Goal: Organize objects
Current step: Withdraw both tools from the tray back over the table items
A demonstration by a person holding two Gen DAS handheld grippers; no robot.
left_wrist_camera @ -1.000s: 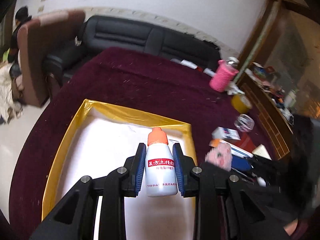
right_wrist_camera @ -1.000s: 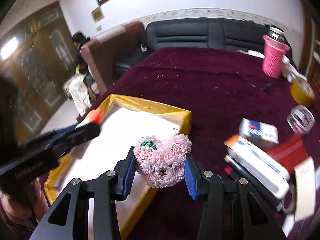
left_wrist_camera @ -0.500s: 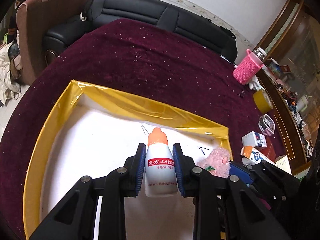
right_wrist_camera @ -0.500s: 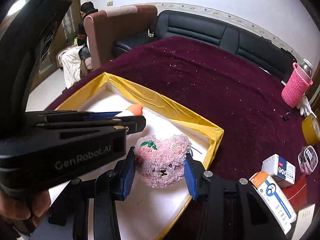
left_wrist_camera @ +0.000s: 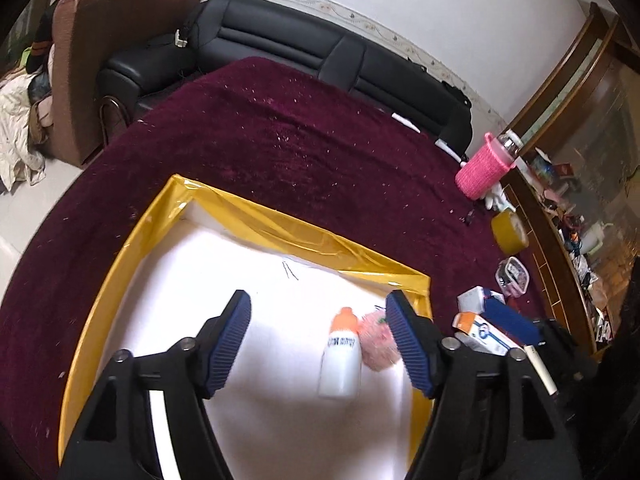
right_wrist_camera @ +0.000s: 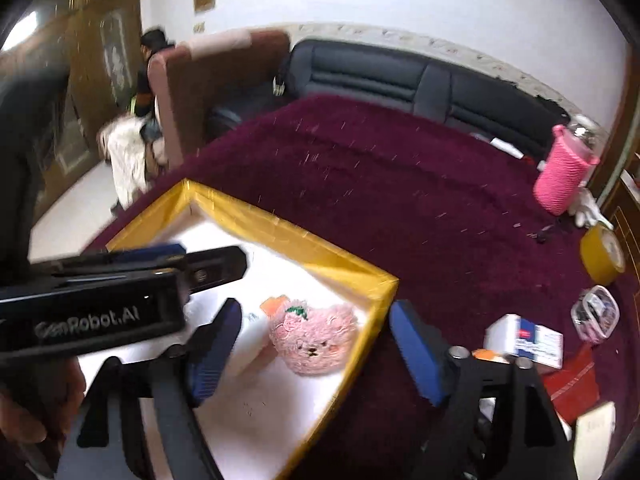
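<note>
A white bottle with an orange cap [left_wrist_camera: 341,356] lies in the white tray with yellow taped rim [left_wrist_camera: 304,227], near its right corner. A pink plush bear [left_wrist_camera: 378,340] lies right beside it, seen clearly in the right wrist view [right_wrist_camera: 314,338], where only the bottle's orange cap [right_wrist_camera: 273,304] and part of its body show. My left gripper [left_wrist_camera: 318,334] is open and empty above the tray. My right gripper [right_wrist_camera: 316,344] is open and empty above the bear. The left gripper's body [right_wrist_camera: 100,300] crosses the right wrist view.
The tray rim [right_wrist_camera: 348,266] sits on a maroon tablecloth [left_wrist_camera: 320,148]. To the right lie small boxes [right_wrist_camera: 532,338], a clear container [right_wrist_camera: 596,314], a yellow tape roll [right_wrist_camera: 602,254] and a pink knitted bottle [right_wrist_camera: 564,170]. A black sofa stands behind.
Both grippers opened. The bottle dropped out of the left gripper and the bear out of the right; both now lie in the tray's right corner. Both grippers drew back.
</note>
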